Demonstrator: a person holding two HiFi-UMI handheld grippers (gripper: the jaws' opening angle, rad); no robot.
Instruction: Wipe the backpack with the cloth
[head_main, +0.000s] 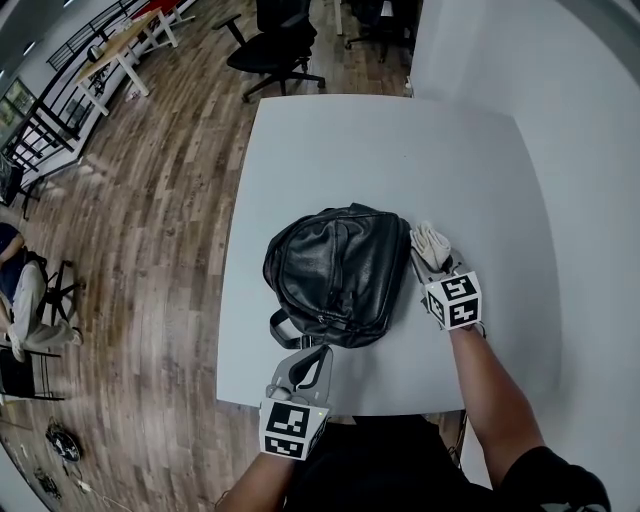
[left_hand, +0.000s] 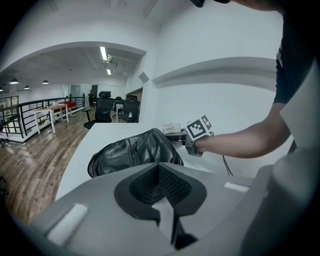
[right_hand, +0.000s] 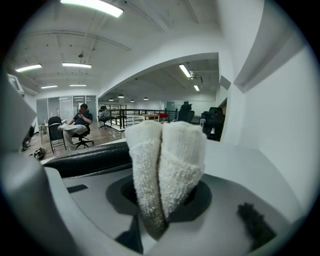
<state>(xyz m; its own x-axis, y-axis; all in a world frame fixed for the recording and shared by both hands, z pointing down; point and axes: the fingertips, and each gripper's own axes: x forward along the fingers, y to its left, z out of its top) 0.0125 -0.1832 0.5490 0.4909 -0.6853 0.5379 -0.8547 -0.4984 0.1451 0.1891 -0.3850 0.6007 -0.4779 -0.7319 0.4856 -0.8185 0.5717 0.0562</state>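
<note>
A black leather backpack (head_main: 335, 272) lies flat in the middle of the white table (head_main: 400, 150). My right gripper (head_main: 432, 258) is just beside the bag's right edge, shut on a folded white terry cloth (head_main: 430, 238). In the right gripper view the cloth (right_hand: 167, 165) sticks up between the jaws, with the backpack (right_hand: 85, 159) low to the left. My left gripper (head_main: 300, 372) is at the table's front edge, just short of the bag's strap, its jaws together with nothing in them. The left gripper view shows the backpack (left_hand: 130, 150) ahead and the cloth (left_hand: 171, 127) beyond.
A white wall (head_main: 590, 150) runs along the table's right side. Black office chairs (head_main: 275, 45) stand on the wooden floor beyond the far edge. A seated person (head_main: 20, 290) is far to the left. Desks (head_main: 125, 45) and a railing are at the back left.
</note>
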